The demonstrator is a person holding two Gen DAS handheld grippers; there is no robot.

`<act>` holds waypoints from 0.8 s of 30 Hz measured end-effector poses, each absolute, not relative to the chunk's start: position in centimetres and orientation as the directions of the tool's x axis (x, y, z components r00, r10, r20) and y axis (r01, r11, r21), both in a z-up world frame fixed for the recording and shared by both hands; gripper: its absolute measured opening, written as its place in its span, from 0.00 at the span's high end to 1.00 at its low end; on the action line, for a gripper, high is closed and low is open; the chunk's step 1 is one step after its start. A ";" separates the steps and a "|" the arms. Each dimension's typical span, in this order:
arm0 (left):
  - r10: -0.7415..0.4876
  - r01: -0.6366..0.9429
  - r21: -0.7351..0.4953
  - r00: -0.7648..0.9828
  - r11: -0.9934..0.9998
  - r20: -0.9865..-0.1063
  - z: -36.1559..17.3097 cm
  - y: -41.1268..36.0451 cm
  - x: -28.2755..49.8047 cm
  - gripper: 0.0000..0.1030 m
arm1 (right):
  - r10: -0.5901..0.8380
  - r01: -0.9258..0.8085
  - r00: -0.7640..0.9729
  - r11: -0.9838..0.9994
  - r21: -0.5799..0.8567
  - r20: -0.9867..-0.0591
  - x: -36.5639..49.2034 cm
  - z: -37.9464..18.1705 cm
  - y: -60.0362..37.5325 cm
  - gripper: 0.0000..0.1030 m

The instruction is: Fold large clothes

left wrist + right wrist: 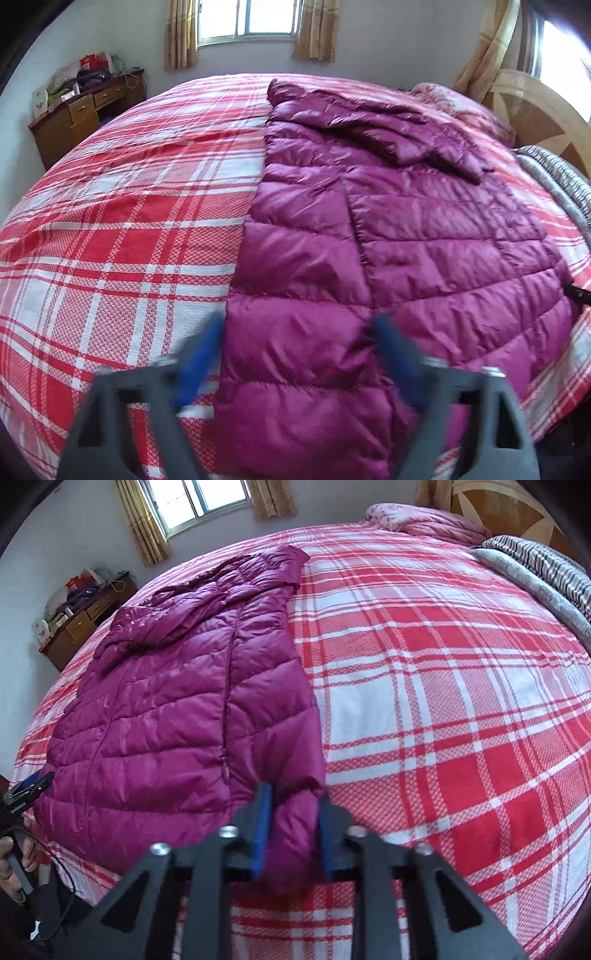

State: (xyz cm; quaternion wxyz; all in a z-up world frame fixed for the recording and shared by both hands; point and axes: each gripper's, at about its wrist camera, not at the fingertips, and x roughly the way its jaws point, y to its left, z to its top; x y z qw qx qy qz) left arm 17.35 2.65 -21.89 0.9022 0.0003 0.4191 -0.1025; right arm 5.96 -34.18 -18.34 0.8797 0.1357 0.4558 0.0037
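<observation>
**Operator:** Right wrist view gives me the clearer read. My right gripper (pixel 291 825) has its blue pads clamped on the near corner of the magenta down jacket (pixel 177 716), a puffy bit of hem bunched between them. The jacket lies flat, lengthwise on the plaid bedspread (pixel 461 701), hem toward me and hood at the far end.

**Observer:** And your left side?

**Operator:** The left gripper (pixel 295 354) is blurred in its own view. Its jaws straddle the other hem corner, one blue finger (pixel 201 354) over the plaid beside the jacket's edge, the other over the quilted fabric. They stand partly apart, and I don't see the pads pressing on the cloth, so I'd call that side not yet gripped.

**Observer:** So which step is this?

**Operator:** I judge it as taking hold of the hem, ahead of a fold toward the hood. Nothing along the body looks doubled over yet, though the sleeves seem tucked near the top.

**Observer:** What does the next move need?

**Operator:** The left pads must bite the hem properly first. Then both hands should lift together, evenly, since this slick fabric will likely slide.
</observation>
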 end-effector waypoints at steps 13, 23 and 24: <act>-0.443 0.356 -0.264 0.697 0.896 -0.563 -11.4 5.0 11.8 0.95 | 0.167 0.039 0.776 0.950 0.310 -0.608 -0.9 -8.8 -33.7 0.94; -0.519 0.415 -0.325 0.766 0.850 -0.380 -3.3 7.3 8.5 0.95 | 0.147 -0.026 0.903 0.956 0.291 -0.404 -5.9 0.6 -35.4 0.99; -0.523 0.420 -0.323 0.759 0.848 -0.386 -3.6 7.3 8.7 0.95 | 0.177 -0.051 0.887 0.956 0.290 -0.427 -5.3 0.2 -35.4 0.98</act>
